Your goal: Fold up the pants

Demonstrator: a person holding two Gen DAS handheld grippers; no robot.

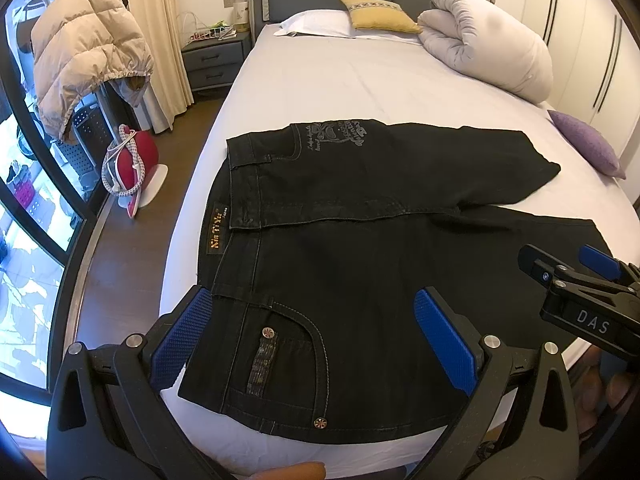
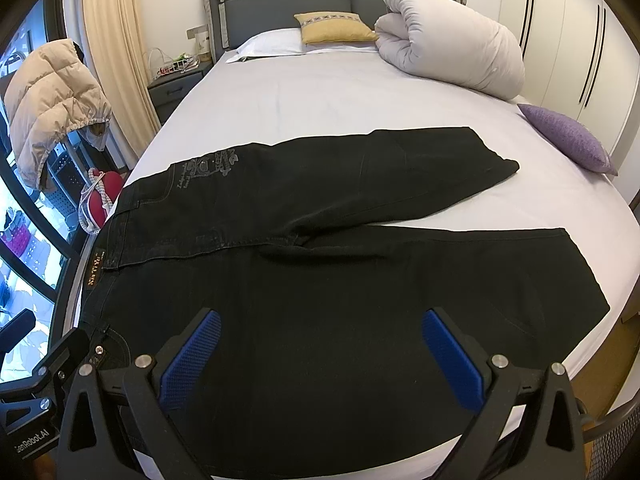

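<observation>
Both grippers empty over flat, unfolded pants.

My left gripper has its blue fingers spread wide apart over the front pocket at the waistband end, gripping nothing; my right gripper is likewise spread, hovering above the near leg with no cloth between its fingers. Outward from there, the black pants lie face up across the near edge of the bed, waistband to my left, the two legs splayed apart to my right. I judge no fold made yet: bringing one leg onto the other and the lengthwise folds all remain.
</observation>
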